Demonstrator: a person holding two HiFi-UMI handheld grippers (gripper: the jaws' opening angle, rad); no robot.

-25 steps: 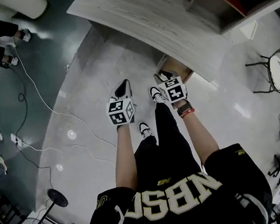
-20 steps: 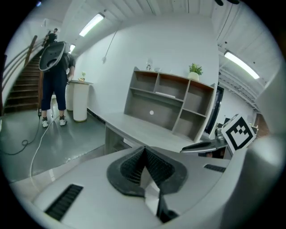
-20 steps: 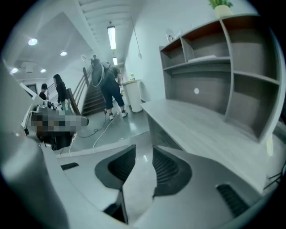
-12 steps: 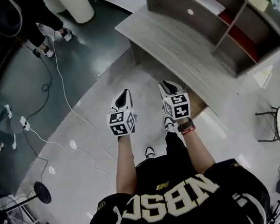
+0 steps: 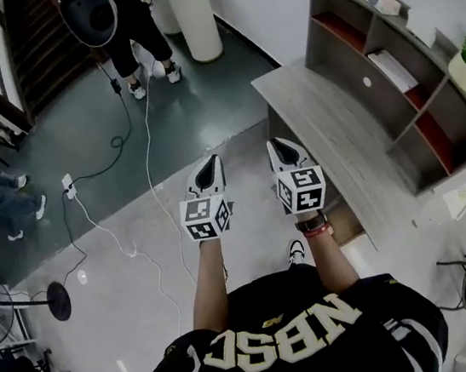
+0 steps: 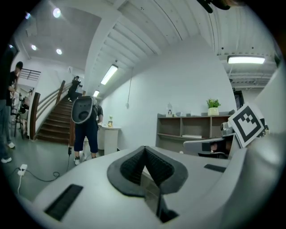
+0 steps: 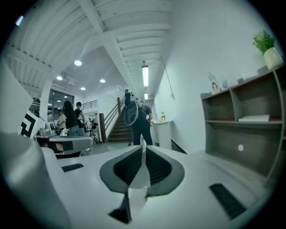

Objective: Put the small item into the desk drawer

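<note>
**A:** Grey polished floor (image 5: 132, 324) is filling most of the head view and turning dark green farther out. A grey wooden bench (image 5: 328, 124) is running along the right, with a shelf unit (image 5: 394, 107) behind it.

**B:** Grippers?

**A:** Both are hovering side by side over the floor, near the bench's front edge and not touching it. The left gripper (image 5: 209, 162) is showing its jaws together at the tips, nothing between them. The right gripper (image 5: 280, 150) is closing its jaws, with only a thin slit showing and nothing in it.

**B:** Small item?

**A:** I'm not picking it out anywhere. One small white dot (image 5: 366, 82) is showing on the bench top close to the shelf unit, well apart from both grippers. Can't tell what it is.

**B:** Drawer?

**A:** A tan strip (image 5: 348, 226) is peeking out below the bench's near edge, just beside the right wrist (image 5: 314, 228). Can't tell if that's the drawer.

**B:** Background?

**A:** A person (image 5: 121, 33) in dark clothes is standing by a white round pedestal (image 5: 192, 15). A white cable (image 5: 148, 132) is trailing across the floor, and a staircase (image 6: 53, 120) is rising behind.
</note>
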